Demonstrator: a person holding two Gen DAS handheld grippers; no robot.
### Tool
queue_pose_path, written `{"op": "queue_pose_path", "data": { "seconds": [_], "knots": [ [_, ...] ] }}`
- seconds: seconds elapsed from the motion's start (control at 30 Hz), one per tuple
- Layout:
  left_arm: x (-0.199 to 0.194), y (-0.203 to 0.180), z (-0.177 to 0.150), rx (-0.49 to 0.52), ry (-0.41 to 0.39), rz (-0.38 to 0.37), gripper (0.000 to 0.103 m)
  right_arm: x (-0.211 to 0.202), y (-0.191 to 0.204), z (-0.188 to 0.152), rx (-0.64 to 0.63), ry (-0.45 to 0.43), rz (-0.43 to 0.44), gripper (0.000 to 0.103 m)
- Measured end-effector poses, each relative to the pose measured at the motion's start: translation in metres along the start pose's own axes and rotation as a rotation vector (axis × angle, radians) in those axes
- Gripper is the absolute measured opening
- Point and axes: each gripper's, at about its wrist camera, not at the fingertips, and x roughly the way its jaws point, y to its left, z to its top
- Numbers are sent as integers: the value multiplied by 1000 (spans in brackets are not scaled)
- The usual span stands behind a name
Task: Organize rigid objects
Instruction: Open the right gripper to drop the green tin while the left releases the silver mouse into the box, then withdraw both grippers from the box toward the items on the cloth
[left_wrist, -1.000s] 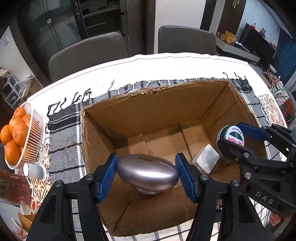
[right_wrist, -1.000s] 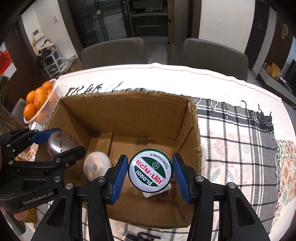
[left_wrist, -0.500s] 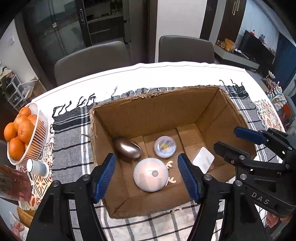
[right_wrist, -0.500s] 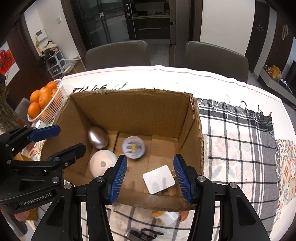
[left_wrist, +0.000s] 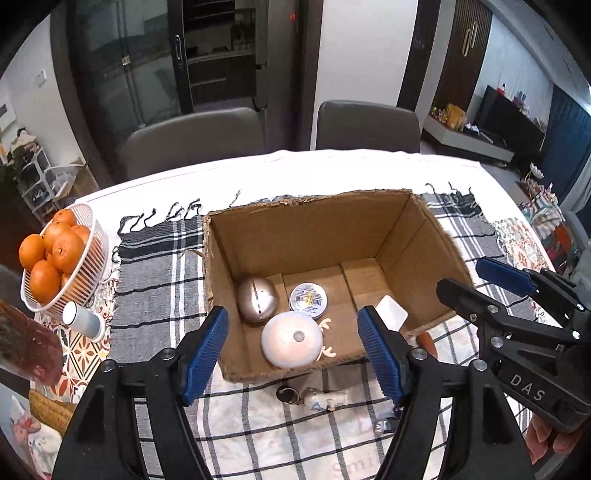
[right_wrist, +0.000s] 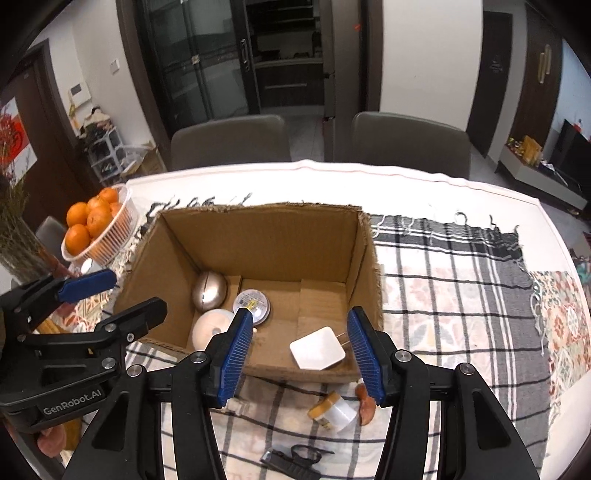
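Both blue-padded grippers, left gripper (left_wrist: 291, 345) and right gripper (right_wrist: 301, 352), are held released above the open brown cardboard box (left_wrist: 310, 218); nothing is gripped.
Left jaws are opening. Lying on the box floor are noted: silver metal egg (left_wrist: 257, 300), round tin (left_wrist: 308, 300), white round lamp (left_wrist: 291, 345), white square plug (right_wrist: 318, 352).

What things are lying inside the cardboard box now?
Four things lie on the floor of the cardboard box: a silver egg-shaped case, a round tin, a round white device with antlers, and a white plug. The near wall hides the floor strip right behind it.
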Motion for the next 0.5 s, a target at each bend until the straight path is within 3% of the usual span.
{"op": "queue_pose_path", "data": {
  "seconds": [0.5],
  "knots": [
    [-43, -10, -32, 19, -103, -3, 76, -55, -1, -28, 68, -103, -64, 61]
  ]
}}
